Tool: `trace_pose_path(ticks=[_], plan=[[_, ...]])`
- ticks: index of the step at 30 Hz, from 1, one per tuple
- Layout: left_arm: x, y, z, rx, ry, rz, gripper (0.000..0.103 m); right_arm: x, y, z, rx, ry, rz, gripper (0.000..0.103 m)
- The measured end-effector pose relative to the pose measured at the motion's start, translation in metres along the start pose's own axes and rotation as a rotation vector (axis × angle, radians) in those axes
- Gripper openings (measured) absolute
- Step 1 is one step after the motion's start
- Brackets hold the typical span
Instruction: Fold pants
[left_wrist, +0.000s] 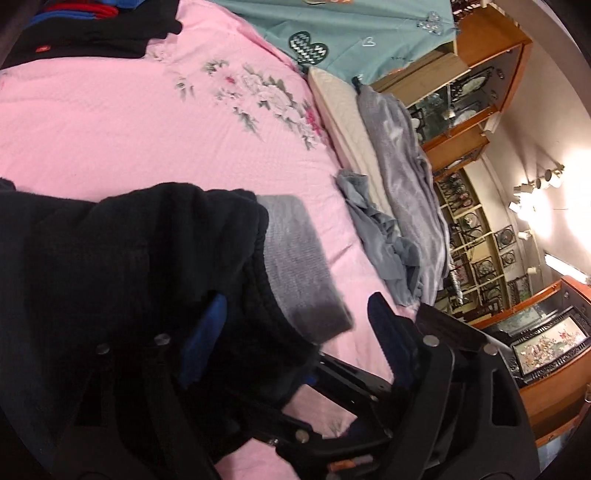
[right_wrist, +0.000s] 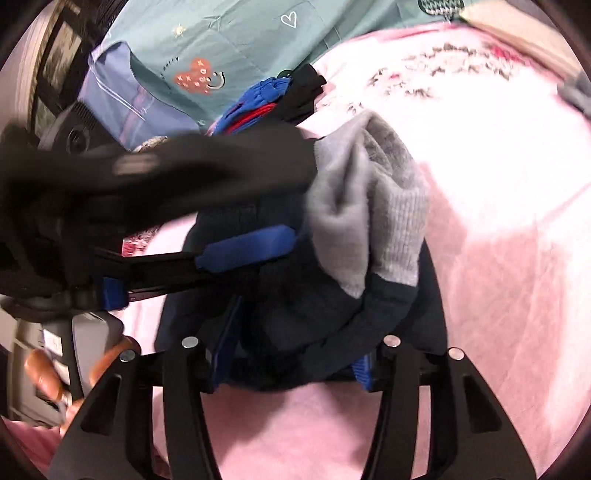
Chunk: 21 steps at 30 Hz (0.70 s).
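Dark pants (left_wrist: 129, 258) with a grey ribbed band (left_wrist: 299, 258) hang bunched over the pink bed. My left gripper (left_wrist: 297, 301) is open with its jaws wide apart; the black cloth drapes over its left blue pad (left_wrist: 207, 332), while the right finger (left_wrist: 388, 332) is bare. In the right wrist view my right gripper (right_wrist: 295, 354) is shut on a thick bundle of the pants (right_wrist: 306, 314), and the grey band (right_wrist: 373, 206) flops above it. The left gripper's blue pad (right_wrist: 247, 247) reaches in from the left under blurred black cloth.
A pink floral bedspread (left_wrist: 147, 122) covers the bed, with a teal quilt (left_wrist: 351, 33) at its far end. Folded black, blue and red clothes (right_wrist: 280, 96) are stacked at the far end. Grey cloths (left_wrist: 399, 221) lie along the bed's edge. Wooden cabinets (left_wrist: 480, 74) stand beyond. A hand (right_wrist: 44, 373) shows low left.
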<state>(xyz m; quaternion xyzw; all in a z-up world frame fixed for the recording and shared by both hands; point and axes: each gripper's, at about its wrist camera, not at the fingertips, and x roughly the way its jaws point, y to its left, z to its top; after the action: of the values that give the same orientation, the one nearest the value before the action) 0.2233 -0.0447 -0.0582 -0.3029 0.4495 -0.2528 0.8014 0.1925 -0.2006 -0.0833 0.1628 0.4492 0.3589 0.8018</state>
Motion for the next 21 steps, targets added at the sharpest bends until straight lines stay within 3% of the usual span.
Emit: trace_pose_path(ticks=[5, 12, 17, 21], plan=[[-0.040, -0.003, -0.005, 0.024, -0.071, 0.007, 0.092, -0.015, -0.029, 0.010, 0.050, -0.012, 0.073, 0.054], [-0.117, 0.030, -0.034, 0.037, -0.243, 0.218, 0.095, -0.025, -0.032, 0.010, 0.200, -0.019, 0.147, 0.054], [-0.148, 0.054, -0.052, -0.014, -0.279, 0.231, 0.095, -0.015, -0.011, 0.017, 0.172, -0.013, 0.055, 0.054], [-0.160, 0.059, -0.063, 0.032, -0.297, 0.281, 0.095, -0.006, -0.003, 0.021, 0.149, -0.019, -0.067, 0.054]])
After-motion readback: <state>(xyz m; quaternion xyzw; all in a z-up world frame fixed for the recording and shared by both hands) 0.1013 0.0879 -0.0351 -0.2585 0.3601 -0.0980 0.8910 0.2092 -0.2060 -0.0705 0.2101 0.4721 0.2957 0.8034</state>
